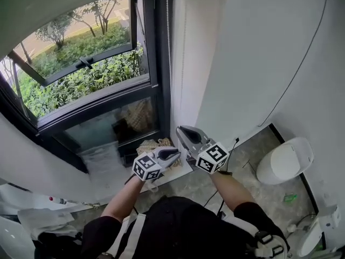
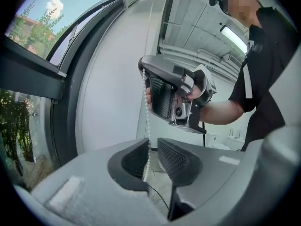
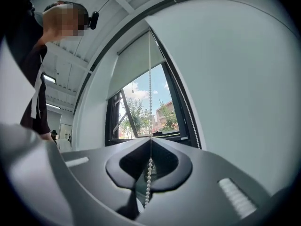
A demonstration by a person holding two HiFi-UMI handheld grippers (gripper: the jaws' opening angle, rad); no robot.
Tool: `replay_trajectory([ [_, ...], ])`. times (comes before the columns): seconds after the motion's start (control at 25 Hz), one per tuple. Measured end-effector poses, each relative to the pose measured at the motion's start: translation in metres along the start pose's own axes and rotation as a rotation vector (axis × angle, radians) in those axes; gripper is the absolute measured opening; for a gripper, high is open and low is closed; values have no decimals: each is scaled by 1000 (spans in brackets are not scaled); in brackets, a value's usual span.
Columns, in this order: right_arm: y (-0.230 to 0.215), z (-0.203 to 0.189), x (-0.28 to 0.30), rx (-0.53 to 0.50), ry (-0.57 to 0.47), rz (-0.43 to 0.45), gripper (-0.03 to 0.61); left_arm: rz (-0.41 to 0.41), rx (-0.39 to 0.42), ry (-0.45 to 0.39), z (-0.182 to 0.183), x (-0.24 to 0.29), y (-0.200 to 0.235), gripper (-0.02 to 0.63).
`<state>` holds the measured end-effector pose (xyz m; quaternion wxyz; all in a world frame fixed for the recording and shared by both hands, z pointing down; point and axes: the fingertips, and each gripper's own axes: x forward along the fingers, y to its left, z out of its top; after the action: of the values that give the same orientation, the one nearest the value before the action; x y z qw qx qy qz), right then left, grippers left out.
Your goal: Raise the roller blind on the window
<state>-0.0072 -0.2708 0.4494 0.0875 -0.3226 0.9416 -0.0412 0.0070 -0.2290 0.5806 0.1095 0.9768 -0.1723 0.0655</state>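
The right gripper (image 3: 150, 144) was clenched on the bead chain (image 3: 150, 93) beside the window (image 1: 81, 85). The left gripper (image 2: 151, 149) stood released around it, lower down. The blind (image 3: 134, 65) covered the window's top. Advised: re-clamp left before right lets go, and pull straight down.

Bare washroom; toilet (image 1: 284, 159), concrete floor (image 1: 272, 196)

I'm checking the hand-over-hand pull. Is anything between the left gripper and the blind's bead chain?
Nothing visible does. The bead chain runs through the gap between the parted jaws of the left gripper, not pinched. The right gripper is shut on the same chain higher up.
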Motion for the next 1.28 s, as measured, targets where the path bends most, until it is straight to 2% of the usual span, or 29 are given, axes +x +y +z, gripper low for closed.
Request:
replay_trajectory([
  [0.08, 0, 0, 2, -15, 17, 5, 9, -6, 3, -9, 4, -10, 3, 97],
  [0.16, -1, 1, 2, -1, 20, 9, 9, -6, -8, -34, 15, -23, 10, 114],
  [0.24, 0, 2, -1, 19, 14, 12, 9, 2, -13, -93, 40, -40, 19, 117],
  [0.32, 2, 2, -2, 14, 12, 16, 9, 20, 15, -188, 84, -56, 27, 118],
  [0.52, 6, 1, 4, 6, 19, 20, 11, 41, 148, -456, 236, -77, 18, 118],
  [0.6, 9, 1, 3, 11, 17, 23, 11, 9, 166, -529, 280, -76, 8, 118],
  [0.68, 12, 1, 3, 11, 15, 26, 11, -47, 155, -577, 309, -73, -1, 118],
  [0.8, 15, 0, 2, 4, 19, 28, 11, -99, 148, -615, 330, -67, -10, 118],
  [1.12, 15, 2, -2, -15, 34, 31, 11, -128, 184, -641, 348, -57, -24, 103],
  [1.2, 14, 1, -2, -11, 33, 32, 11, -127, 196, -634, 349, -55, -25, 34],
  [1.28, 14, -1, -3, -5, 35, 35, 11, -127, 176, -634, 348, -55, -23, 15],
])
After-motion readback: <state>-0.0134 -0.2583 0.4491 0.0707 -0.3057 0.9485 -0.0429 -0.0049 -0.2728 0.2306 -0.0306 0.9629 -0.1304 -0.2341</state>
